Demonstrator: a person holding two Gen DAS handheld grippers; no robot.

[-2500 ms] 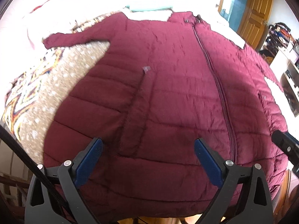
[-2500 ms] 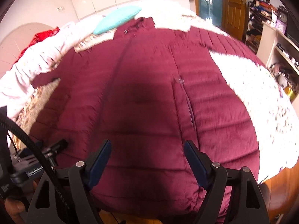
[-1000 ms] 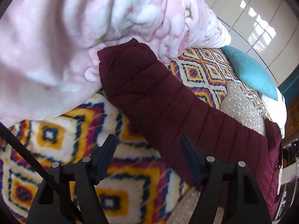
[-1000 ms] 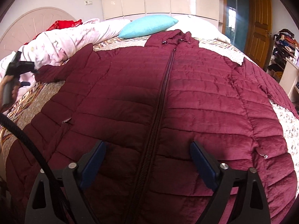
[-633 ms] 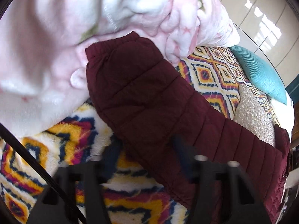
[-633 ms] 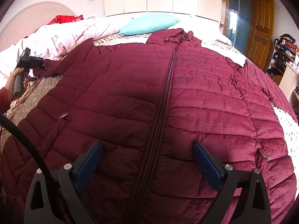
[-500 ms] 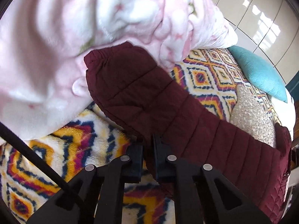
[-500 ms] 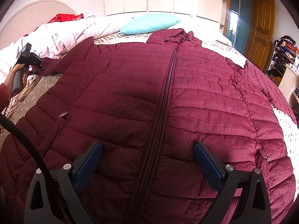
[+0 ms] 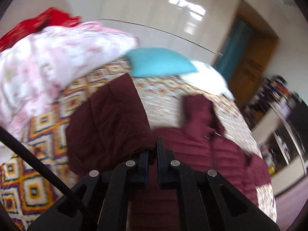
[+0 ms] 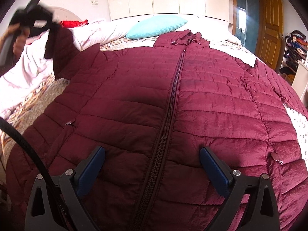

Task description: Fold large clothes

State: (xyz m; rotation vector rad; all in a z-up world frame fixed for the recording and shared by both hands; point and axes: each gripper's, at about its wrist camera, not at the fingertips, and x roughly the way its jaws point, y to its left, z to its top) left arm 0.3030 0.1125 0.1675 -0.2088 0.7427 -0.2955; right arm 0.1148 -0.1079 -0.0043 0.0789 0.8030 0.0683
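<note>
A maroon quilted jacket (image 10: 192, 105) lies front up and zipped on the bed, collar toward the pillows. My left gripper (image 9: 153, 150) is shut on the jacket's sleeve (image 9: 107, 115), which hangs lifted off the patterned blanket. From the right wrist view that left gripper (image 10: 49, 26) is high at the far left in a person's hand (image 10: 19, 38), the dark sleeve (image 10: 61, 48) trailing down to the shoulder. My right gripper (image 10: 152, 159) hovers open above the jacket's lower front, straddling the zipper (image 10: 169, 104) without touching the fabric.
A teal pillow (image 10: 156, 28) and a pink-white duvet (image 9: 48, 63) with a red cloth (image 10: 73, 23) lie near the headboard. The patterned blanket (image 9: 38, 127) covers the bed's left side. A wooden door (image 10: 273, 25) and cluttered shelves (image 10: 294, 44) stand at the right.
My left gripper went from open over the sleeve to shut on it, then lifted it up and swung toward the jacket body. My right gripper has stayed where it was.
</note>
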